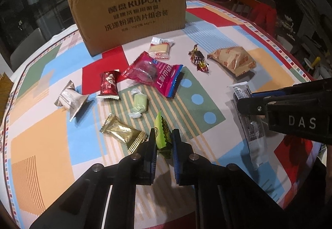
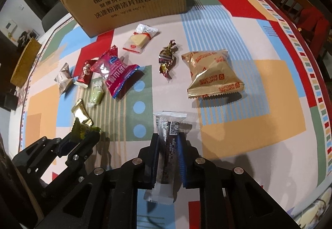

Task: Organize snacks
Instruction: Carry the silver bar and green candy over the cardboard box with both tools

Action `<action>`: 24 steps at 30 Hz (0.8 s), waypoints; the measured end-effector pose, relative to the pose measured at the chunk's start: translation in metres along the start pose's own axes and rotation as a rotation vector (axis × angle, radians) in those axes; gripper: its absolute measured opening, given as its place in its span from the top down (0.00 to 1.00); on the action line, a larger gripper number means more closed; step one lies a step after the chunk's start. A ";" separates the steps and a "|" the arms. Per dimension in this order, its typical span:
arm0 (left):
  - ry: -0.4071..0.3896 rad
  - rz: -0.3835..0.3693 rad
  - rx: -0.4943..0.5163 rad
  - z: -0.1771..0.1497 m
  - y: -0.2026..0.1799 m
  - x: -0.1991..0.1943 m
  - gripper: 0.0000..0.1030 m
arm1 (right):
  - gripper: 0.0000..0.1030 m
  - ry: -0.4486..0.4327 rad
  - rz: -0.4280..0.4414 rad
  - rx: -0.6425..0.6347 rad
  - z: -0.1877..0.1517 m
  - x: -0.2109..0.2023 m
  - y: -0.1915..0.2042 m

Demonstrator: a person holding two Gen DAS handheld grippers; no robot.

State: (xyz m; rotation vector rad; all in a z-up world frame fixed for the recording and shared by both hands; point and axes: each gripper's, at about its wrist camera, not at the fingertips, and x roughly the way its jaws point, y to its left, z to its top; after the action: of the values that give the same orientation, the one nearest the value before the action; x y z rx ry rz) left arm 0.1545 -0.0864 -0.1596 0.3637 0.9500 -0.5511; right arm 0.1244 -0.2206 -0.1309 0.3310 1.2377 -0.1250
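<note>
Patchwork-print table [image 1: 49, 145] with cardboard box [image 1: 128, 10], pink packet [image 1: 153, 73], gold biscuit bag [image 1: 232, 58], scattered wrapped sweets.

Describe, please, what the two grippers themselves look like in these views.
Both are matte black linkage frames with round silver pivot pins. The left gripper and right gripper each have flat black fingers faced with blue ribbed pads. White letters "DAS" mark the right gripper's side in the left wrist view. No cables or sleeves are visible.
</note>
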 end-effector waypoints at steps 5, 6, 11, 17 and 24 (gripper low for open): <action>-0.018 0.020 -0.015 0.002 -0.001 -0.014 0.86 | 0.82 -0.035 0.004 -0.007 -0.001 -0.015 -0.001; -0.023 0.024 -0.019 0.002 -0.001 -0.017 0.86 | 0.82 -0.041 0.005 -0.009 -0.001 -0.018 -0.002; -0.042 0.037 -0.045 0.004 -0.001 -0.032 0.86 | 0.82 -0.084 0.003 -0.021 -0.001 -0.035 0.000; -0.071 0.054 -0.068 0.009 -0.002 -0.048 0.86 | 0.82 -0.123 -0.006 -0.048 0.001 -0.051 0.001; -0.092 0.071 -0.128 0.021 0.007 -0.061 0.86 | 0.82 -0.169 -0.011 -0.087 0.009 -0.069 0.007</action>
State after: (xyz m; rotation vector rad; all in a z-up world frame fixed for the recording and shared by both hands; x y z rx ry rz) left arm 0.1448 -0.0744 -0.0964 0.2538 0.8755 -0.4364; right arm 0.1114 -0.2228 -0.0625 0.2329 1.0749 -0.1062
